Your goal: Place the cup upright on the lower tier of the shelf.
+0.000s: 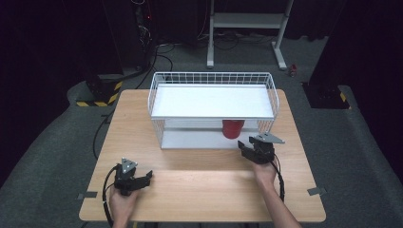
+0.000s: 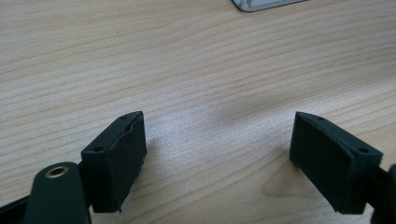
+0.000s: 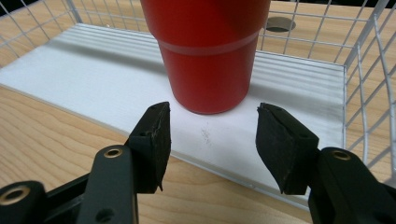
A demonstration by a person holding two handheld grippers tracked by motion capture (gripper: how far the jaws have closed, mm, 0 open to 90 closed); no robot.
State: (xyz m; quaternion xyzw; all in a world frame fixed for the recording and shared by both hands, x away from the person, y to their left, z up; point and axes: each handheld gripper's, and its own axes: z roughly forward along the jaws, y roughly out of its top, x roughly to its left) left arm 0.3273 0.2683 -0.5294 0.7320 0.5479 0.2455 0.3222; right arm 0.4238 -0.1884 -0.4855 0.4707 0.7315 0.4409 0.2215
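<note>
The red cup (image 3: 209, 51) stands upright on the lower white shelf (image 3: 93, 70) of the wire rack (image 1: 164, 78), just beyond the right gripper (image 3: 212, 128), whose jaws are parted and hold nothing. The left gripper (image 2: 217, 149) rests wide open and empty over the wooden table (image 2: 187, 60)

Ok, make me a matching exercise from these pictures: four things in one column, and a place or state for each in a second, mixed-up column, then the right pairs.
Things:
1. red cup
2. left tool
3. right tool
4. wire rack

Places or states:
A. at the far middle of the wooden table
B. open in front of the rack's lower shelf, holding nothing
C. upright on the white lower shelf
D. open over bare wood at the table's near left

Pairs: 1-C, 2-D, 3-B, 4-A
</note>
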